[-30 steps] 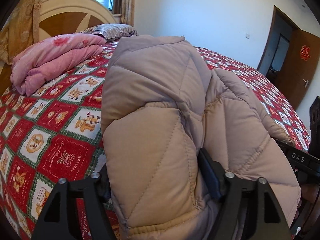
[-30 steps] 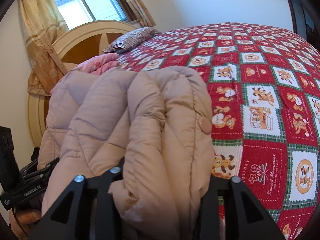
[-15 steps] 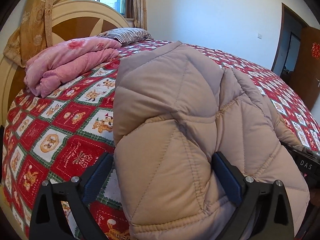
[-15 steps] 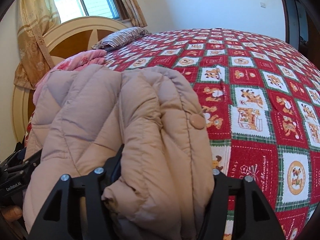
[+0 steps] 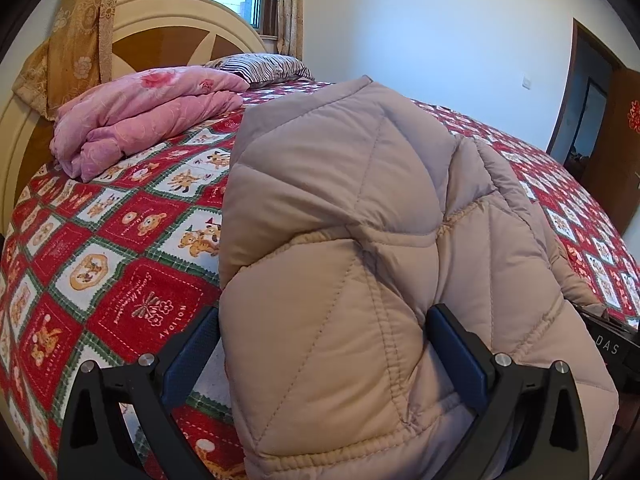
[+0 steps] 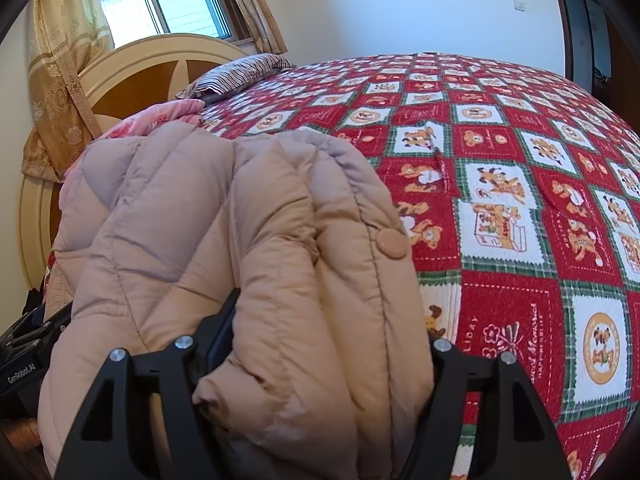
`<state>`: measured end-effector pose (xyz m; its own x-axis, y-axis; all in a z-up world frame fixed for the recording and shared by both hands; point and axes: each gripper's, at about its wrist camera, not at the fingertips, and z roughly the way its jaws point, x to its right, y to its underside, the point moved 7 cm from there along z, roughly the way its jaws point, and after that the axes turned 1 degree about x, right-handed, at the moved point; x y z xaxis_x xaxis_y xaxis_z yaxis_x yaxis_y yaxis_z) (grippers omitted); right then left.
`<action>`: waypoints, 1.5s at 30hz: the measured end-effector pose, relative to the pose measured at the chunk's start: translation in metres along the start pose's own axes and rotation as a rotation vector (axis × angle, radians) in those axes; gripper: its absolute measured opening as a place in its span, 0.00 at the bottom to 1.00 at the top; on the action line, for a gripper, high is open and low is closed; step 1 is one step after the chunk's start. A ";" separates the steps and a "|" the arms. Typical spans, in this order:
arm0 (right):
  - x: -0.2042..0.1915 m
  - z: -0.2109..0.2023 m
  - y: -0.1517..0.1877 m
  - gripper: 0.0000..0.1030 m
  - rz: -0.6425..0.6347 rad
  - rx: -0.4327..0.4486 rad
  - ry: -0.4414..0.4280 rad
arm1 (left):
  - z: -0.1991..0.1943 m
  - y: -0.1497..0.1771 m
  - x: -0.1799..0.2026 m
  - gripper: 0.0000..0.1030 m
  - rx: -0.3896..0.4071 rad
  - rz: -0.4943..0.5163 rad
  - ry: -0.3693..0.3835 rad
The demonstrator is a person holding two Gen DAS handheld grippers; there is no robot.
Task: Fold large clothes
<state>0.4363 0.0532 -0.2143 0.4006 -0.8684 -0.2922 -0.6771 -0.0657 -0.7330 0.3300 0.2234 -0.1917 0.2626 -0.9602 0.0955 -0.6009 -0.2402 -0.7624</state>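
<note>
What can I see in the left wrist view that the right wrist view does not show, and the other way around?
Only the left wrist view shows the open brown door with a red ornament, and the whole folded pink quilt. Only the right wrist view shows the round button on the coat. Both show the beige padded coat folded on the red patterned bedspread, the striped pillow, the headboard, the window and curtains.

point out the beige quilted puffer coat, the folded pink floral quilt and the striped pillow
beige quilted puffer coat (image 5: 360, 208): left wrist view, on its upper quilted panel
folded pink floral quilt (image 5: 140, 120): left wrist view, on its top fold
striped pillow (image 6: 236, 74): right wrist view, on its middle
</note>
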 end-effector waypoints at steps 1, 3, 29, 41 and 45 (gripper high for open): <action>0.000 0.000 0.000 0.68 -0.001 0.001 0.002 | 0.000 0.000 0.000 0.99 0.002 -0.004 0.003; 0.000 0.001 0.000 0.69 -0.003 0.003 0.007 | 0.001 0.000 -0.001 0.99 0.005 -0.008 0.006; -0.018 -0.076 -0.018 0.87 -0.083 0.110 0.128 | -0.095 -0.009 -0.011 0.99 0.126 0.021 -0.032; -0.069 -0.195 -0.009 0.92 -0.167 0.291 0.064 | -0.204 -0.016 -0.007 0.99 0.283 0.033 0.012; -0.076 -0.207 -0.006 0.92 -0.184 0.312 0.061 | -0.213 -0.017 -0.006 0.99 0.299 0.026 0.027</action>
<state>0.2824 0.0174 -0.0605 0.4541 -0.8845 -0.1071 -0.3722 -0.0790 -0.9248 0.1784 0.2025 -0.0430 0.2276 -0.9698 0.0879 -0.3569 -0.1670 -0.9191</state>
